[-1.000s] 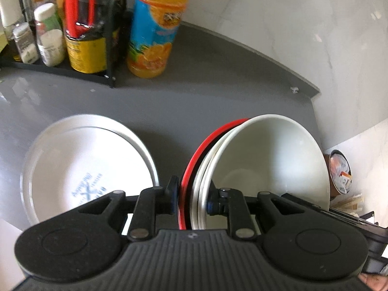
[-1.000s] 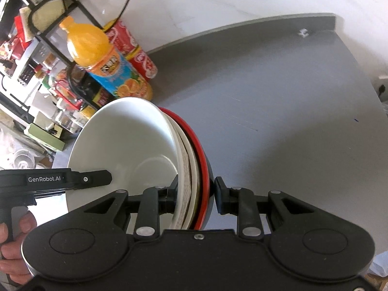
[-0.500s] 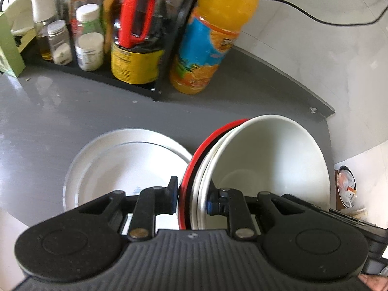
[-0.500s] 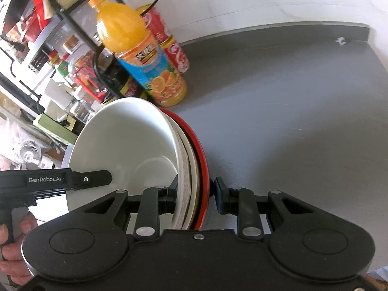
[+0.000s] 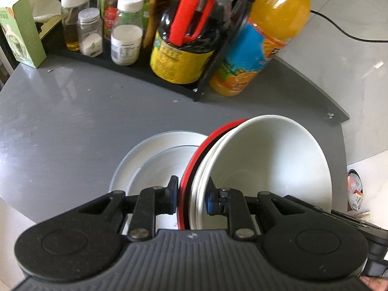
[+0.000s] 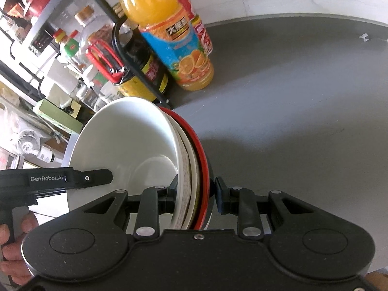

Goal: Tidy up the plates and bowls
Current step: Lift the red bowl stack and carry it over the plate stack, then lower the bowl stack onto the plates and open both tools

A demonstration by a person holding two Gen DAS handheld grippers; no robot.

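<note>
A tilted stack of nested bowls, white inside with a red-rimmed black bowl outermost, is held above the grey table. My left gripper is shut on the stack's near rim. My right gripper is shut on the opposite rim of the bowl stack. A white plate lies flat on the table, just left of and partly behind the stack. In the right wrist view the left gripper's body and a hand show at the left.
A black rack along the table's back holds condiment jars and a dark sauce jug. An orange juice bottle stands beside it, with a cola bottle behind. A green box sits far left. The table edge is at right.
Both grippers have carried the bowl stack left and toward the rack. The white plate now sits close under the stack's left side; the bottles loom nearer.
</note>
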